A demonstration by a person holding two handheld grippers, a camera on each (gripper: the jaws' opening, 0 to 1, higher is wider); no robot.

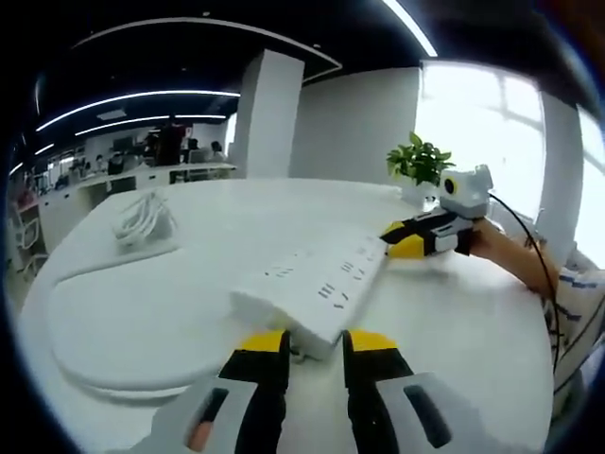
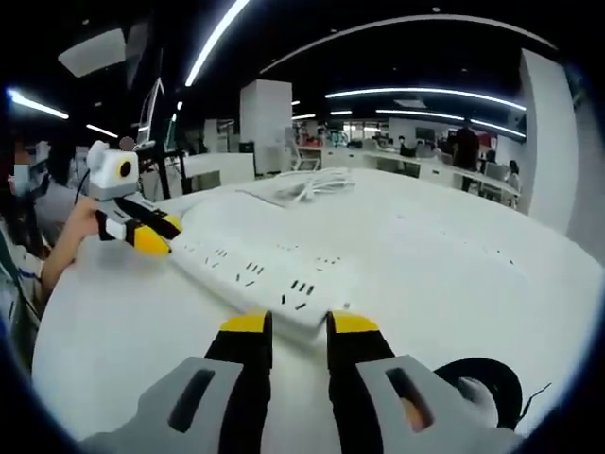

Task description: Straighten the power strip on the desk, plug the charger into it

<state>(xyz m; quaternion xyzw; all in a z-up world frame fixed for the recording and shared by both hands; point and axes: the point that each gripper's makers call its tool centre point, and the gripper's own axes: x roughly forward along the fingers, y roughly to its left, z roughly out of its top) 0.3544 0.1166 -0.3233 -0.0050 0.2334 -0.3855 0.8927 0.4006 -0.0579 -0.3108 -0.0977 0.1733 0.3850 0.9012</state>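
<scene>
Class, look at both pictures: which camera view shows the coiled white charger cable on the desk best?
The left gripper view: the charger cable lies bundled, whole and unobstructed on the desk left of the power strip. In the right gripper view the cable lies farther off, beyond the strip, flatter and smaller.

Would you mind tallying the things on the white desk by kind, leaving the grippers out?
Power strip: 1
Coiled white charger cable: 1
Potted plant: 1
Total: 3
</scene>
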